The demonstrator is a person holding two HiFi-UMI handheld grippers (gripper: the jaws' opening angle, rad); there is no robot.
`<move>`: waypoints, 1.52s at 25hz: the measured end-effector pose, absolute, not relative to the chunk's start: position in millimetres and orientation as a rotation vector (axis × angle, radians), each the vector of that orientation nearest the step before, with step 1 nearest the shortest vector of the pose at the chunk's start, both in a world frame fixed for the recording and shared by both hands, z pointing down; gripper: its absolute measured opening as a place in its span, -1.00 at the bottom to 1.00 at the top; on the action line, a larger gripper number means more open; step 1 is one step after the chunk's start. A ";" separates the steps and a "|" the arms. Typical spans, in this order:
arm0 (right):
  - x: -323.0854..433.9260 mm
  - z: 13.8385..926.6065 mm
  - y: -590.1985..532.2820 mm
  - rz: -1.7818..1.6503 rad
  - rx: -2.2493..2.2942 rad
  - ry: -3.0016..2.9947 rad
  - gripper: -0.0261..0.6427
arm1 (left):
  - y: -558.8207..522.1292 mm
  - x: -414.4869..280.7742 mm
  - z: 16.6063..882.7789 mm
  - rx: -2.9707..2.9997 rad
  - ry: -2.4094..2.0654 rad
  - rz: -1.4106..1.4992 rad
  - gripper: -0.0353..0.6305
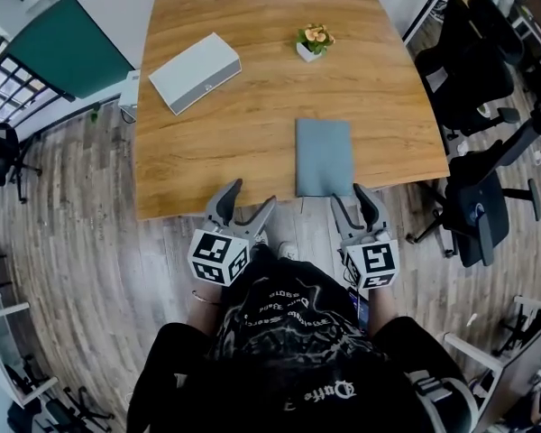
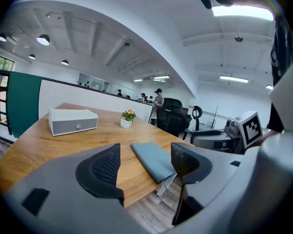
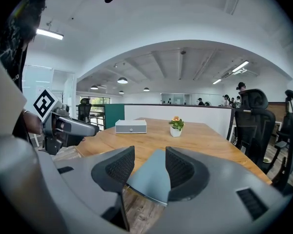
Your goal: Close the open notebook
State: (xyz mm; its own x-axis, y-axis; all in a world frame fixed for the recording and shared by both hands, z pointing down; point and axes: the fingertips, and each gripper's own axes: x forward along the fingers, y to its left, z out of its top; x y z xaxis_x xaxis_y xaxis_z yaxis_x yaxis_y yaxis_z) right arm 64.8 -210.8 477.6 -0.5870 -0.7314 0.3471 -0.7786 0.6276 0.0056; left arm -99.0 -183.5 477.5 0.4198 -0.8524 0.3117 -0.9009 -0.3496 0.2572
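Observation:
The grey-blue notebook (image 1: 324, 156) lies shut and flat on the wooden table (image 1: 252, 133), its near end at the front edge. Both grippers hover off the table just in front of that edge, close to the person's body. My left gripper (image 1: 250, 202) is open and empty, to the notebook's left; in the left gripper view the notebook (image 2: 154, 159) lies beyond the gripper (image 2: 145, 162). My right gripper (image 1: 352, 198) is also open, by the notebook's near right corner. In the right gripper view the notebook (image 3: 151, 177) shows past the spread jaws of the gripper (image 3: 150, 167), untouched.
A pale grey box (image 1: 196, 72) sits at the table's far left and a small potted plant (image 1: 314, 41) at the far middle. Black office chairs (image 1: 478, 206) stand to the right of the table. Wood-plank floor (image 1: 63, 242) surrounds it.

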 end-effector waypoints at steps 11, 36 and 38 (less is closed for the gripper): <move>55.6 469.8 -214.8 0.211 1.206 -2.582 -0.66 | -191.3 -99.6 465.8 2.348 -1.561 0.139 -0.74; 48.0 467.8 -218.3 0.200 1.198 -2.533 -0.91 | -209.7 -96.3 469.2 2.391 -1.549 0.125 -0.83; 49.3 463.3 -219.2 0.195 1.213 -2.539 -0.91 | -210.4 -95.8 469.5 2.393 -1.548 0.128 -0.83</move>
